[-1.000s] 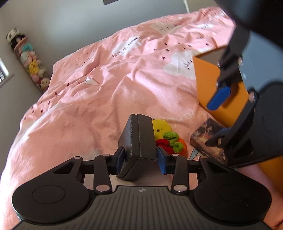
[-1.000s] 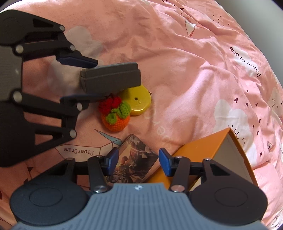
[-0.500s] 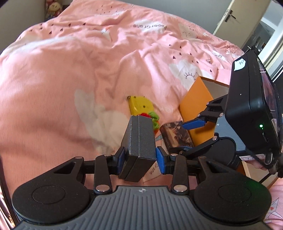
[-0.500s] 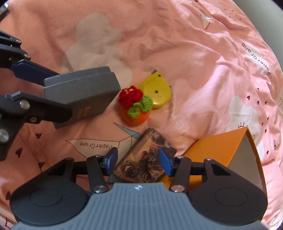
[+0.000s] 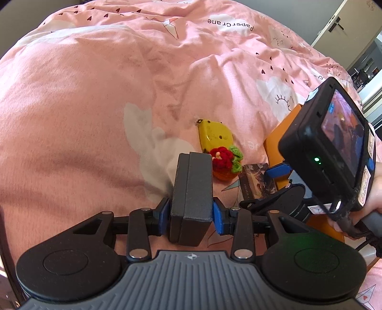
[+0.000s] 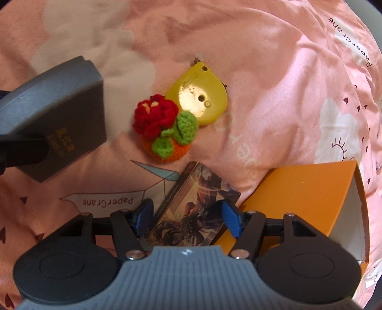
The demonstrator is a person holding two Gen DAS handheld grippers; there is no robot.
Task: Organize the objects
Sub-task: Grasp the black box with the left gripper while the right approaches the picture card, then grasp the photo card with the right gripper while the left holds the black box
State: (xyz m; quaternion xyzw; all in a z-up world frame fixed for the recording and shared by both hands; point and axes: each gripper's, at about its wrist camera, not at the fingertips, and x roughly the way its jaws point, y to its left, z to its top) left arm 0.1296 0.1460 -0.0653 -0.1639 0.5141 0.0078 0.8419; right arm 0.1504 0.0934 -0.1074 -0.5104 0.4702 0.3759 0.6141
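My left gripper (image 5: 191, 215) is shut on a dark grey box (image 5: 192, 190), held above the pink bedspread; the same grey box (image 6: 59, 116) shows at the left of the right wrist view. My right gripper (image 6: 187, 218) hovers over a picture card box (image 6: 191, 209), its jaws opening, the blue pads either side of the box and not pressing it. A crocheted red flower in an orange pot (image 6: 164, 128) lies beside a yellow tape measure (image 6: 200, 97). An orange box (image 6: 308, 198) lies on its side at the right, open end facing right.
The pink bedspread (image 5: 83, 95) is rumpled, with folds behind the objects. A person's hand (image 5: 372, 198) holds the right gripper's handle, whose camera unit (image 5: 329, 143) stands at the right. A door (image 5: 334, 21) is at the far right.
My left gripper has rolled and shifted with the grey box. My right gripper has sunk toward the picture card box and its jaws have widened.
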